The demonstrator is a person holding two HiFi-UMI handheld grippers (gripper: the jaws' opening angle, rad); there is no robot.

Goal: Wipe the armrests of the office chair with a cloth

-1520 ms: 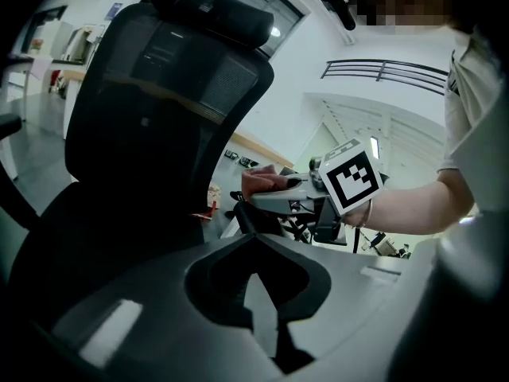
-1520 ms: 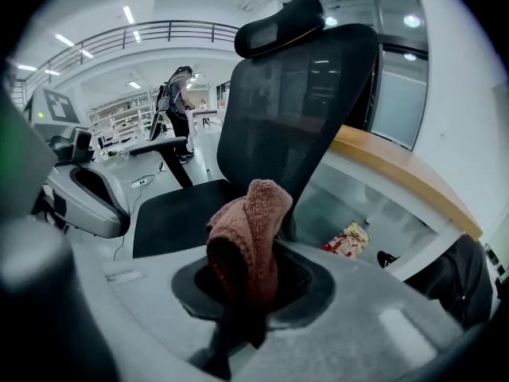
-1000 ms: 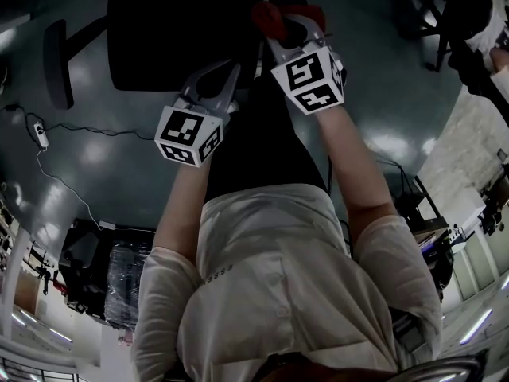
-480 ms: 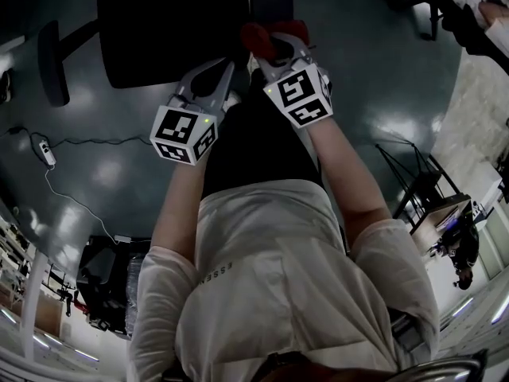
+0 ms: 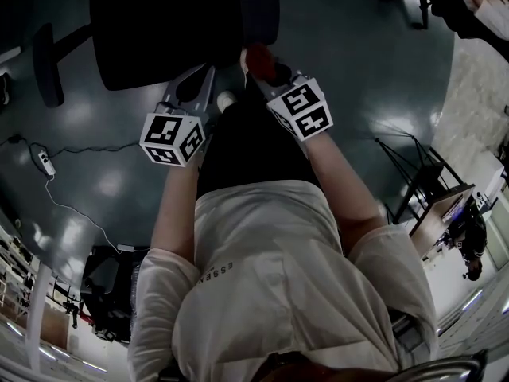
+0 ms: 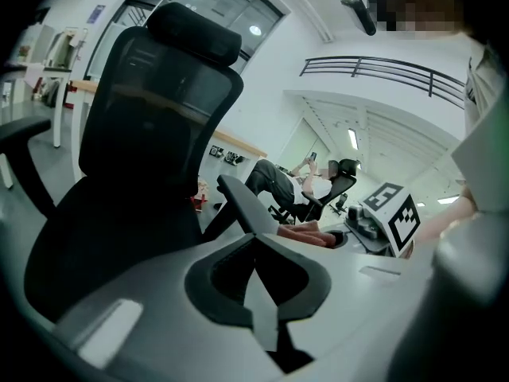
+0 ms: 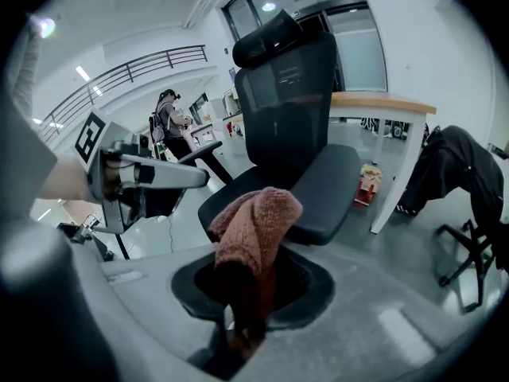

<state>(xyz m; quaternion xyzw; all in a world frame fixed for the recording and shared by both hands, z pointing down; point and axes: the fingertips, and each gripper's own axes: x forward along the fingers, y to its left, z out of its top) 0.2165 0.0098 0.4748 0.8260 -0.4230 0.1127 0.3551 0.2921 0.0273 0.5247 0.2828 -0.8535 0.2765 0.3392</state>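
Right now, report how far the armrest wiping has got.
Done: the cloth is gripped in the right tool. In hand: both tools are held out toward the office chair; the left tool is shut and empty, close to one armrest. Left: no view shows the cloth on either armrest, so both wipes apparently remain.

Rust-red cloth [image 7: 254, 221] — black office chair [image 7: 294, 118] — black-and-white square-patterned marker cubes [image 5: 171, 140].

Closed left tool [image 6: 256, 251] before office chair [image 6: 151, 142]
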